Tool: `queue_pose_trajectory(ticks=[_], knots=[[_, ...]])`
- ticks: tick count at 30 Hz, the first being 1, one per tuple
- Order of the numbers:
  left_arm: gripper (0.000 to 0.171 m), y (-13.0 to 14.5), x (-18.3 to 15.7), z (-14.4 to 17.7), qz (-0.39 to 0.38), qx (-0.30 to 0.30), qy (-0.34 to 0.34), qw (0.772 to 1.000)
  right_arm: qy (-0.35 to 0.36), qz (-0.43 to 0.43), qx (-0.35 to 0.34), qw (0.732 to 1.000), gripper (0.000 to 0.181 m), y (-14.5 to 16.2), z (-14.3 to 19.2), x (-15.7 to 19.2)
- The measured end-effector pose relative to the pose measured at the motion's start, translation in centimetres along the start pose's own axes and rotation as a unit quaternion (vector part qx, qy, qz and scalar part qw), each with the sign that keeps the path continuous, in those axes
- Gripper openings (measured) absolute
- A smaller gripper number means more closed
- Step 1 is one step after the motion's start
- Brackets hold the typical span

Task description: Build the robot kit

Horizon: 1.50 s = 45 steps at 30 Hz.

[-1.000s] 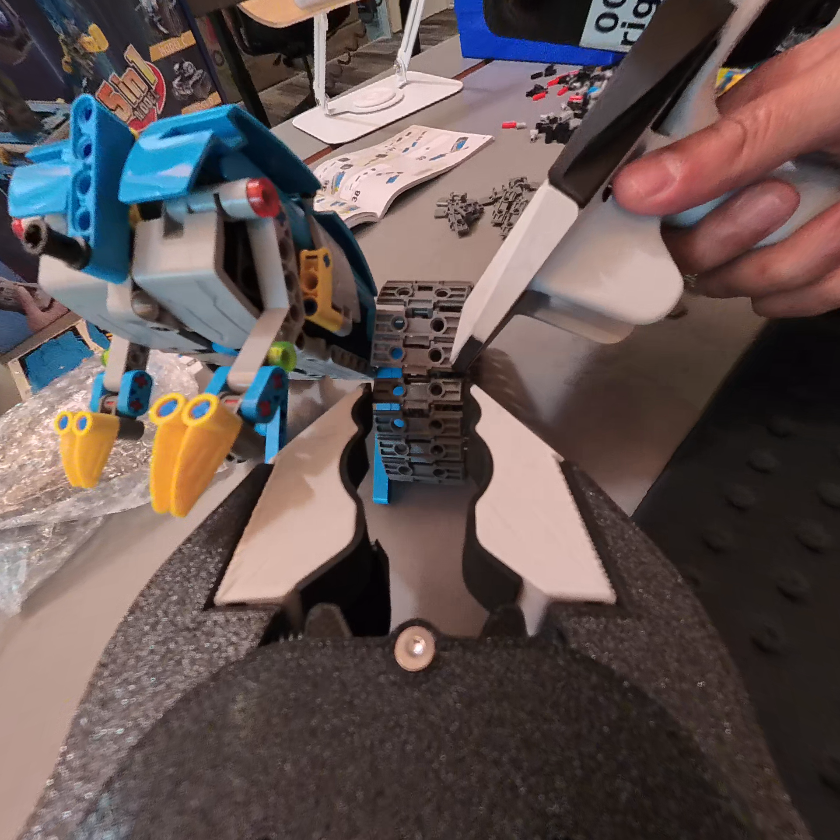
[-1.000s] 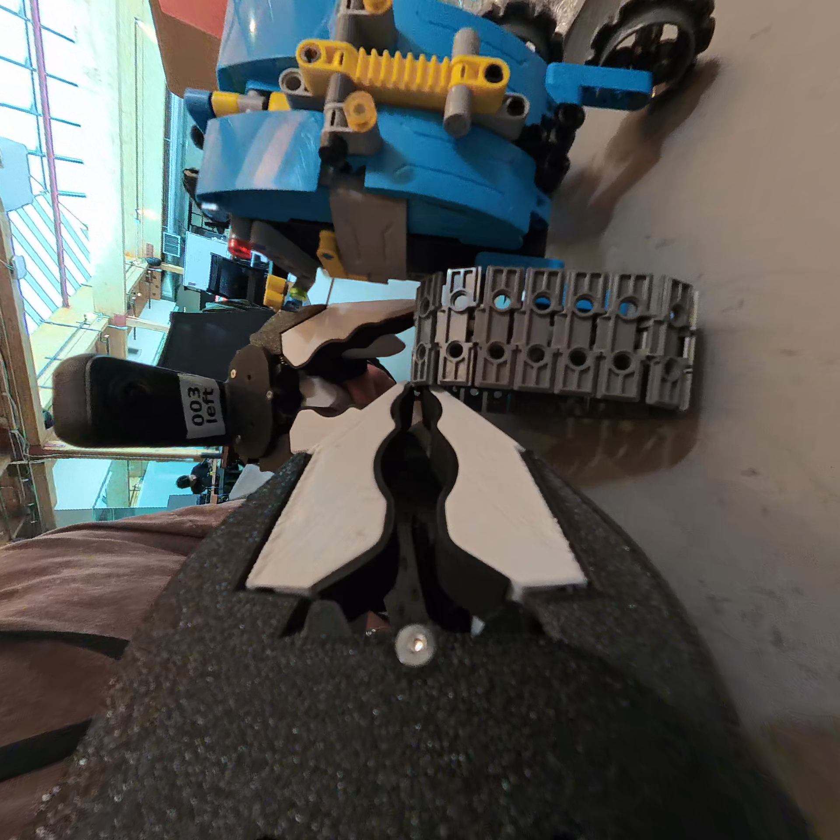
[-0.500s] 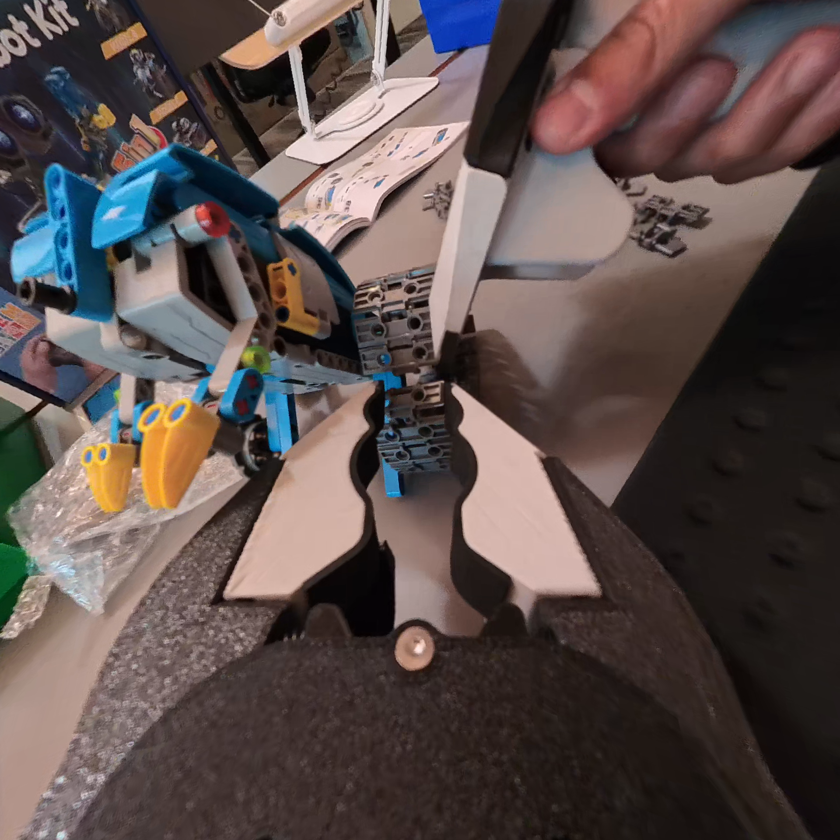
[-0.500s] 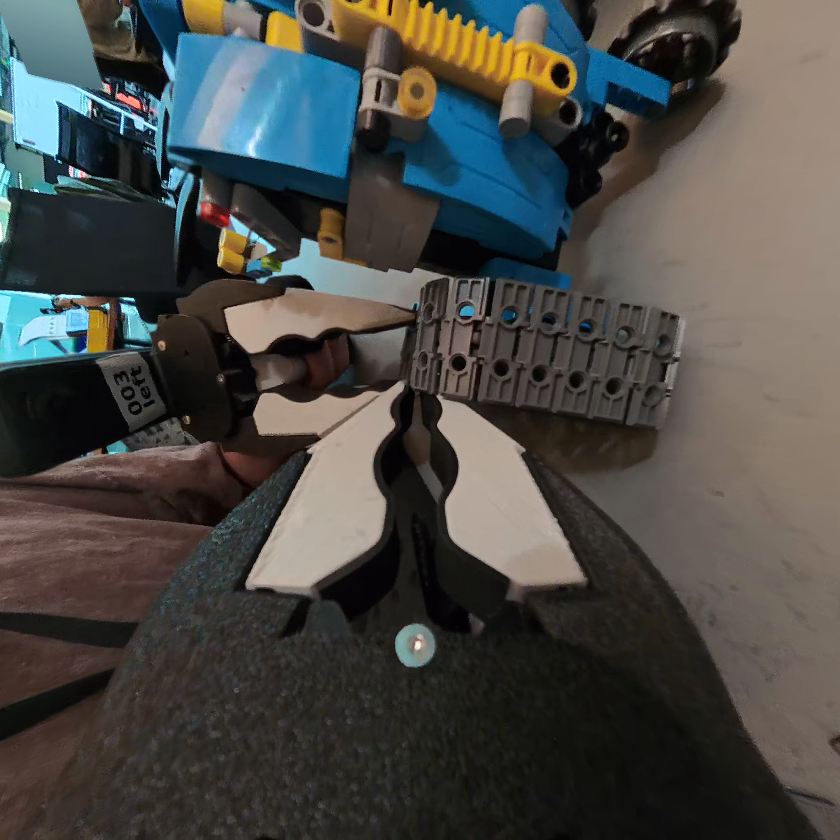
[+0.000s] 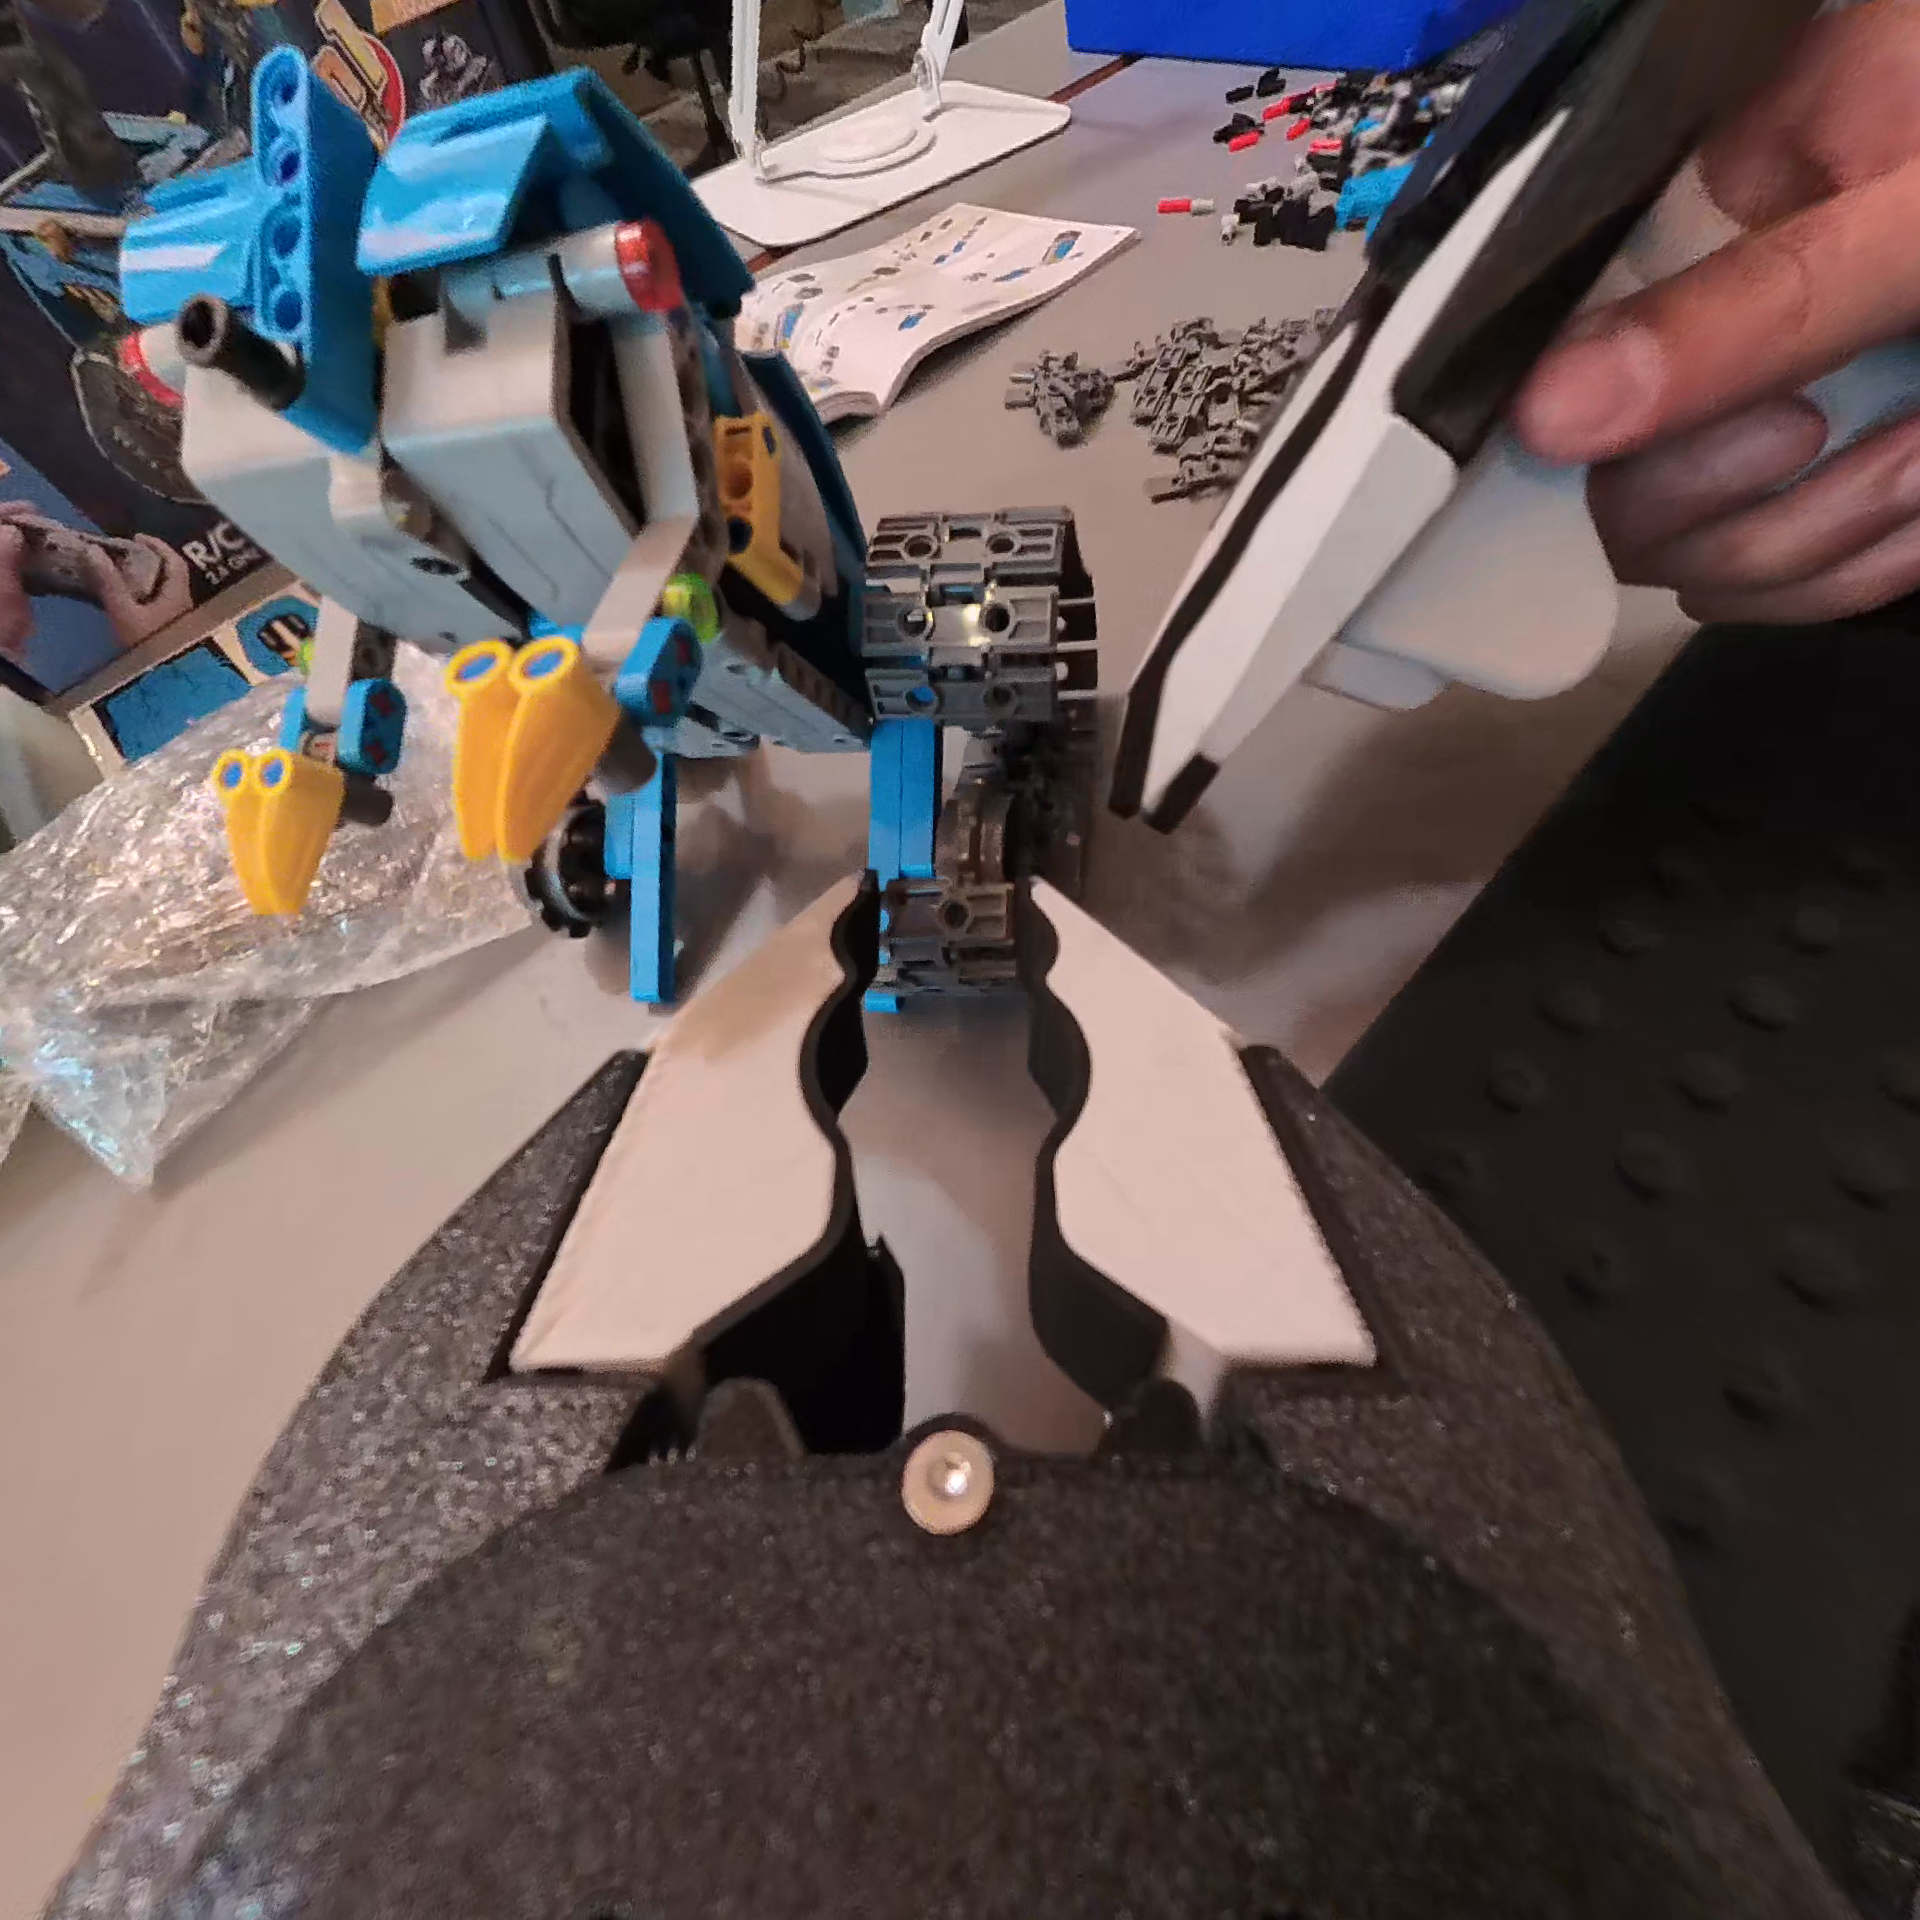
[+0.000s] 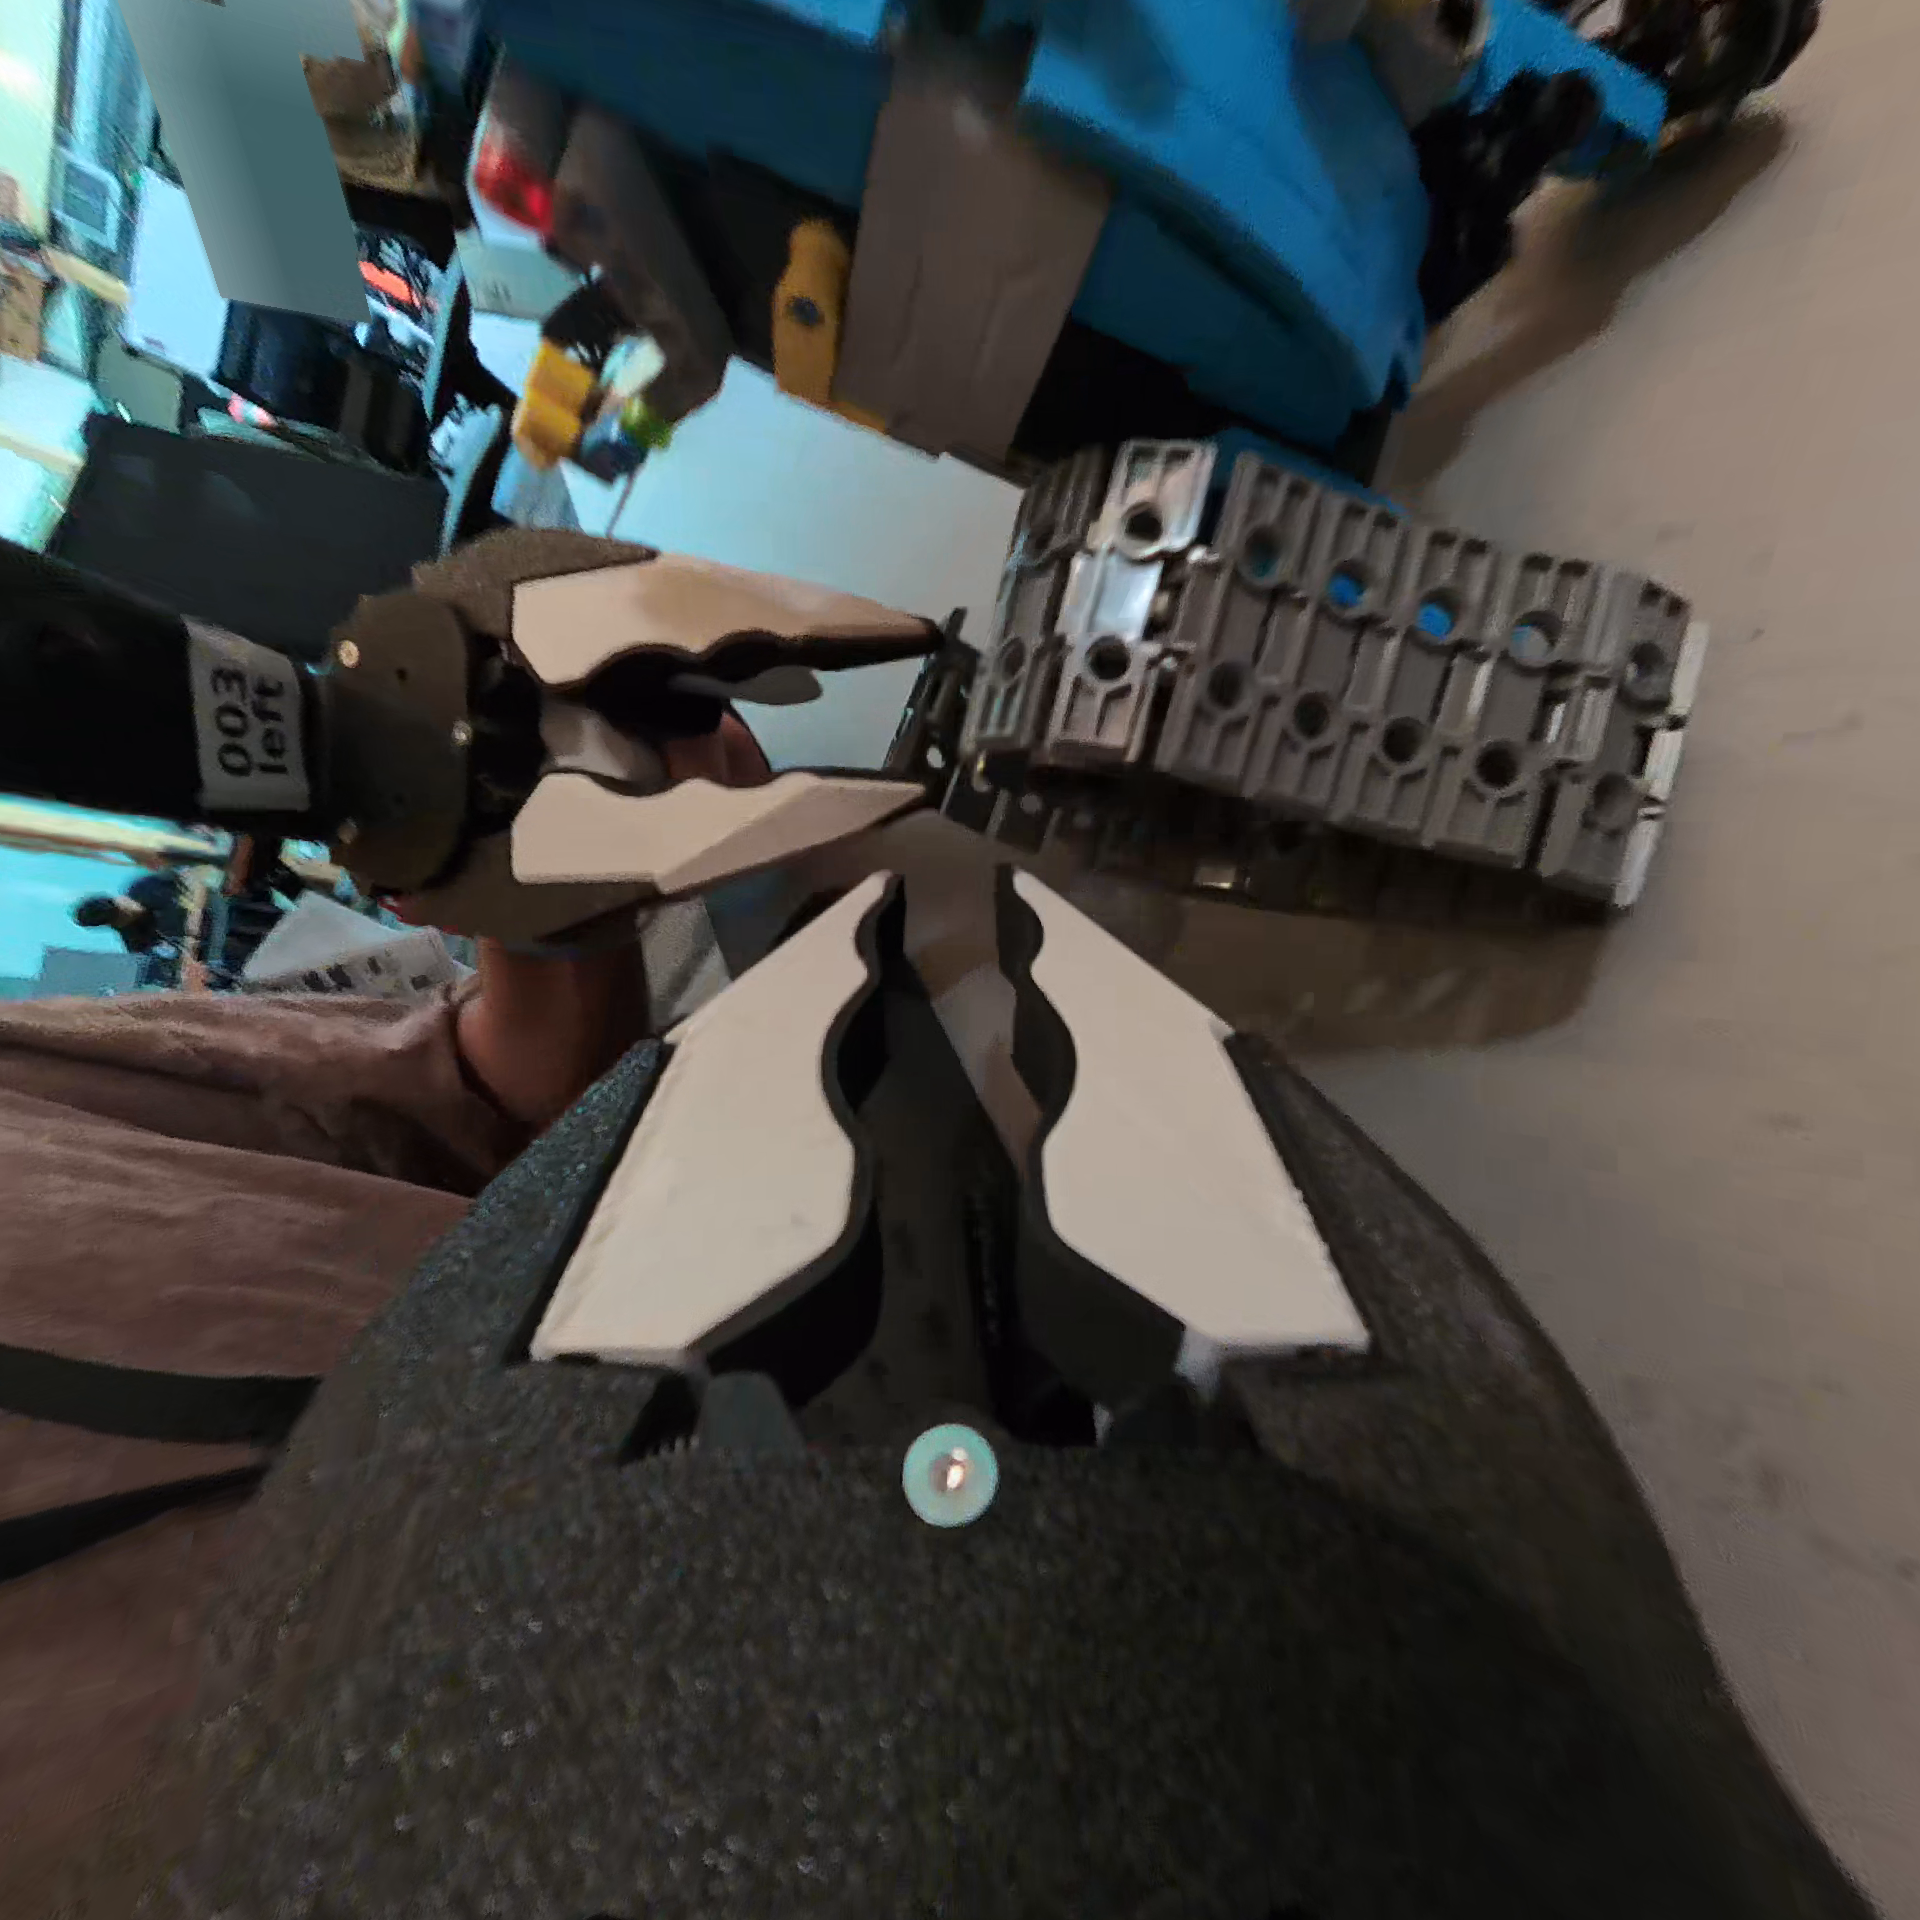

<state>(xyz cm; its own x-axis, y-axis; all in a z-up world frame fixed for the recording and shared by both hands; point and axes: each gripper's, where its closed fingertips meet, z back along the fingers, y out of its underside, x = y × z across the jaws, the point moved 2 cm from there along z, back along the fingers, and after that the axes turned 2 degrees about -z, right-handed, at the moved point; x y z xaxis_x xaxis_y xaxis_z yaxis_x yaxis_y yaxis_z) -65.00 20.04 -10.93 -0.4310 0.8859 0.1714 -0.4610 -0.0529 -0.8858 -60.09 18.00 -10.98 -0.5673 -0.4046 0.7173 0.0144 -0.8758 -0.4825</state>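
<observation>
A blue and grey brick-built model (image 5: 499,416) with yellow claws stands on the grey table (image 5: 312,1195), with a grey tread track (image 5: 977,613) on its right side. My left gripper (image 5: 948,899) is shut on the track's near end, one finger on each side. This also shows in the right wrist view, where the left gripper (image 6: 925,712) clamps the end of the track (image 6: 1330,686) below the model (image 6: 1143,208). My right gripper (image 6: 951,883) is open and empty, its tips a short way from the track's end. In the left wrist view the right gripper (image 5: 1164,800) hangs just right of the track, held by a hand (image 5: 1745,416).
An open instruction booklet (image 5: 935,281), loose grey track links (image 5: 1174,384), a heap of small parts (image 5: 1309,114) and a white lamp base (image 5: 883,135) lie farther back. Crumpled clear plastic (image 5: 156,935) lies left. A black studded mat (image 5: 1662,1039) lies right. A brown sleeve (image 6: 208,1143) is close. Both grippers' tips are close together, under 4 cm apart.
My right gripper has opened from shut at the track's end and has drawn back from it. My left gripper still holds the track, and the model has shifted in view.
</observation>
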Motion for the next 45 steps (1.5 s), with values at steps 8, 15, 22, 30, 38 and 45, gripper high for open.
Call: queue_pose_trajectory(ticks=[8, 15, 22, 30, 38, 45], knots=[[0.027, 2.9, -0.2, 2.4, 0.004, 0.058, -0.027, 0.998, 0.074, 0.297, -0.029, 0.952, 0.013, 0.0, 4.0, 0.3], [0.036, 1.3, 3.3, 5.4, 0.064, 0.027, -0.039, 0.997, 0.121, 0.328, -0.034, 0.936, 0.052, -2.4, 5.8, -2.9], [0.081, -5.0, 5.9, 8.0, 0.049, -0.013, 0.013, 0.999, 0.108, 0.367, -0.022, 0.924, 0.068, -5.1, 5.5, -1.0], [0.069, -4.6, 4.2, 6.1, 0.04, 0.045, 0.001, 0.998, 0.07, 0.402, -0.019, 0.913, 0.053, -4.7, 4.4, -0.6], [0.057, -7.7, 3.6, 8.5, 0.039, 0.011, -0.094, 0.995, 0.119, 0.408, -0.027, 0.905, 0.028, -4.7, 2.9, -2.4], [0.055, -0.6, 0.2, 7.4, 0.103, 0.086, -0.051, 0.99, 0.107, 0.295, -0.075, 0.947, 0.017, -5.8, 6.5, -5.7]])
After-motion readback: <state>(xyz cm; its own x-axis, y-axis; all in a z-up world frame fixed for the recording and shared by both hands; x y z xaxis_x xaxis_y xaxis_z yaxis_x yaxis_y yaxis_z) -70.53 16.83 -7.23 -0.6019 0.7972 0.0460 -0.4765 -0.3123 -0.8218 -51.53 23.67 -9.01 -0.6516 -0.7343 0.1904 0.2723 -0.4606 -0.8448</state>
